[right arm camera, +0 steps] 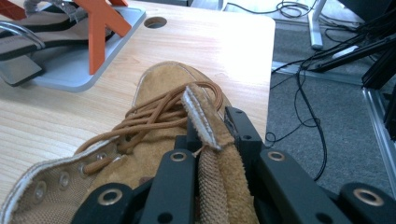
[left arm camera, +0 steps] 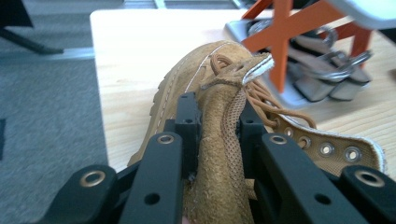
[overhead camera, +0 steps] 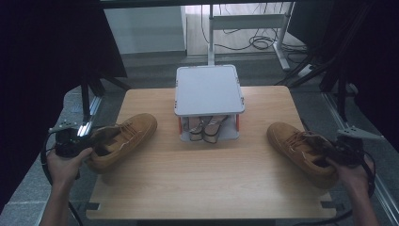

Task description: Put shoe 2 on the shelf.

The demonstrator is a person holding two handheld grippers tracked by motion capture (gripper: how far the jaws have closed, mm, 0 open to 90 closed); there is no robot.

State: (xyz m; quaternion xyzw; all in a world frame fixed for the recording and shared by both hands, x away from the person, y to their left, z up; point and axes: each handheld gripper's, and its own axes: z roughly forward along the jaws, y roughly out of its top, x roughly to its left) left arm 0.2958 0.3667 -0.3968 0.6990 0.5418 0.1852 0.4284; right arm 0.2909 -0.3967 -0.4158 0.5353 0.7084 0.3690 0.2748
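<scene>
The left gripper (left arm camera: 217, 123) has its two black jaws squeezed tight on the tongue (left arm camera: 224, 140) of the left shoe (overhead camera: 123, 140). The right gripper (right arm camera: 215, 140) does the same thing: its jaws pinch the tongue (right arm camera: 210, 158) of the right shoe (overhead camera: 301, 149). Both are clamped on suede, not open.

The two tan shoes sit on the wooden table (overhead camera: 211, 179), one near each side edge, well apart. Their toes point toward the far side. Between them, at the back of the table, stands a small grey rack (overhead camera: 209, 89) with orange legs. A pair of sandals (overhead camera: 207, 128) rests on its lower shelf.

The shoes look soft on top and firm at the bottom. The suede is fuzzy, so it probably will not slip out of the jaws. The tongue is thin and floppy. It bends where the jaws press it, as the left gripper view shows. The sole looks thick, so each shoe is likely a bit heavy for such a thin flap.

Holding by the tongue is fine for a short lift, but the shoe may swing and tip toe-down. The laces (right arm camera: 154, 114) are loose and could catch on something. A steadier place to hold would be the stiff rim at the heel or the side wall by the eyelets (left arm camera: 327, 149).
</scene>
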